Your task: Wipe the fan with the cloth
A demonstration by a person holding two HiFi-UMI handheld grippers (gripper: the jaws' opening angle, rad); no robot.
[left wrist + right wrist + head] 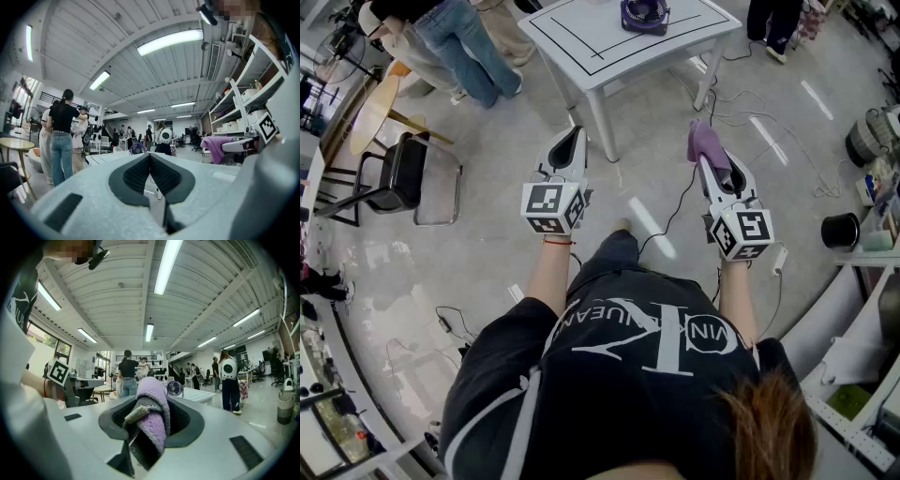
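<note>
A small purple fan stands on the white table ahead of me, well beyond both grippers; it also shows far off as a small fan in the left gripper view and a small fan in the right gripper view. My right gripper is shut on a purple cloth, which bulges up between the jaws as a purple cloth. My left gripper is shut with nothing in it; its dark pads meet. Both point level toward the table.
Cables trail over the floor right of the table. A black chair and a round wooden table stand at the left. People stand beyond the table's left side. A black bucket and shelving sit at the right.
</note>
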